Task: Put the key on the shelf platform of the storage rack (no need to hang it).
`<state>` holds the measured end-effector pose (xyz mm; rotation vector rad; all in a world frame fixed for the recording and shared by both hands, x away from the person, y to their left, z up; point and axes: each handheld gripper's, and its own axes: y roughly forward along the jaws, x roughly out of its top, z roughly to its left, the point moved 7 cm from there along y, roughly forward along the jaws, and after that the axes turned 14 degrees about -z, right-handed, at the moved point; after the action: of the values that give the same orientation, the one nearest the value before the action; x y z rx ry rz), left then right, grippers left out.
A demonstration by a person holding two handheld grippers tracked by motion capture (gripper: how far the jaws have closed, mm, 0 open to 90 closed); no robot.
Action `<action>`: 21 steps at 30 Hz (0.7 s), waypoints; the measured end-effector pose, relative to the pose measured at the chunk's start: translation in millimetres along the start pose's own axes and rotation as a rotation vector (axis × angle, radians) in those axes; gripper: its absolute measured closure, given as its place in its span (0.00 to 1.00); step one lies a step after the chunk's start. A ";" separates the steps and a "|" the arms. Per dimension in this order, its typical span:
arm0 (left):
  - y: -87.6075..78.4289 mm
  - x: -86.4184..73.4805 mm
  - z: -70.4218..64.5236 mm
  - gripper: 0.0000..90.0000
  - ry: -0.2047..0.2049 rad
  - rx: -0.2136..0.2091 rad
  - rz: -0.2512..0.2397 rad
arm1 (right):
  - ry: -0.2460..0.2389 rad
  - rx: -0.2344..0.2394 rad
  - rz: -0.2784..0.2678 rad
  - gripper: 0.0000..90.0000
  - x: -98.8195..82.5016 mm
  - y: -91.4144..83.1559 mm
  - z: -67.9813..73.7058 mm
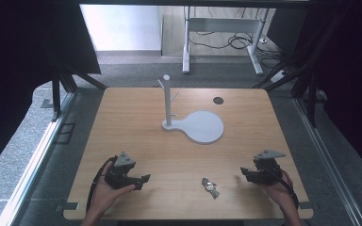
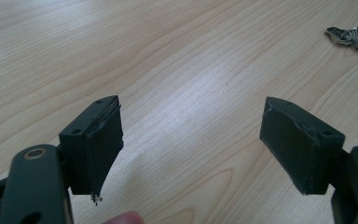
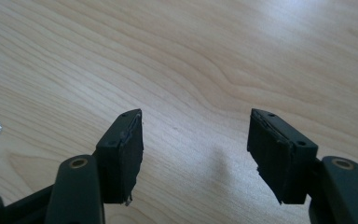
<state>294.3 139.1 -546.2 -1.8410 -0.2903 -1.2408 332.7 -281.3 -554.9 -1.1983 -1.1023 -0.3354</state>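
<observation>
Both claws gaping wide, holding nothing: left claw (image 1: pixel 139 181), right claw (image 1: pixel 246 173) resting on table (image 1: pixel 136 122). Keys (image 1: pixel 210 187) lying untouched between them. Stand (image 1: pixel 168 101) waiting bare; seemingly nothing started.

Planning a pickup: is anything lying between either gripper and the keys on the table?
Nothing visible. The keys lie on bare wooden table between the left gripper and right gripper; the white stand sits farther back.

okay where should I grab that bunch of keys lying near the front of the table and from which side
Judging by how the keys lie flat in a loose clump between the tools, come straight down from above and pinch the thicker head end, where the bunch is bulkiest. The right tool, jaws open, looks slightly nearer than the left tool.
</observation>
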 end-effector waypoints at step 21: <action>-6.5 8.1 -8.2 0.24 0.022 -0.014 -0.016 | -0.055 0.086 0.008 0.45 37.8 -17.8 36.4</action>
<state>289.0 134.5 -535.0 -1.8391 -0.2856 -1.2765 319.7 -244.7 -515.4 -1.1412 -1.1479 -0.2474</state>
